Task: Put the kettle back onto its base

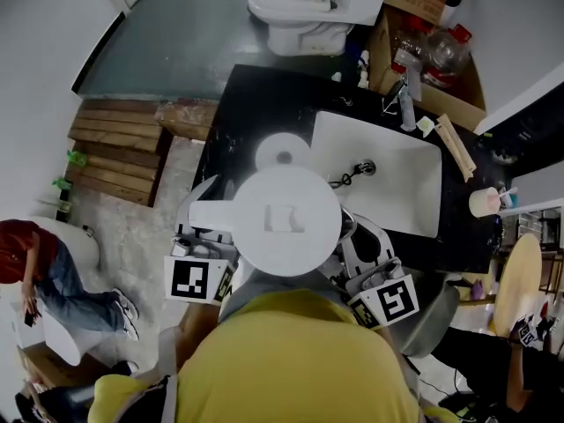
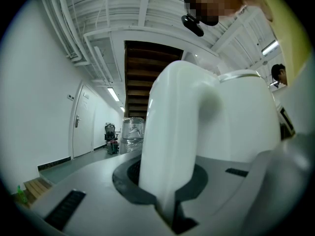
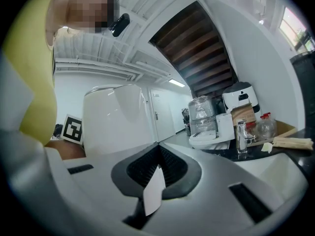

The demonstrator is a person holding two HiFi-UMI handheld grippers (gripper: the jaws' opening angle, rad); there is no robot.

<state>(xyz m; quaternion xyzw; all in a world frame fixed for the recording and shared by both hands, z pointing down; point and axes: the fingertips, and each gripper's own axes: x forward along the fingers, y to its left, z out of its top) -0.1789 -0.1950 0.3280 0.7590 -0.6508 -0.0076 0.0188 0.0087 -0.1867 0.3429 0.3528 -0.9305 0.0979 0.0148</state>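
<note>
– Above the near edge of the surface, is that where the kettle is?

– Yes. The kettle point(image 1: 286, 218) hangs in the air close to my chest, upright, resting on nothing. My left gripper point(image 2: 170, 208) has it by the handle point(image 2: 167, 146). The jaws pinch the lower part of that white loop, and the body bulges out to the right of it in the left gripper view.

– And your other hand?

– My right gripper point(image 3: 157, 168) is beside the kettle's body, which stands just to its left in the right gripper view. I can't tell whether it touches. Its jaws are pressed together on nothing but a small white slip point(image 3: 153, 193) that sticks out between them.

– Where is the base?

– The base point(image 1: 284, 151) lies bare on the black surface point(image 1: 238, 104), just beyond the kettle in the head view and left of the white sink point(image 1: 397, 183).

– So which step is this?

– The carry, I'd judge. The kettle is up but not yet set down. Next I need to bring it forward until it is centred over the disc, keep it level, and lower it straight so its underside seats on the middle of the base. Only then should the left jaws let go of the handle. With the grip on one side only, I expect the body could swing, so it should be a slow move.
</note>
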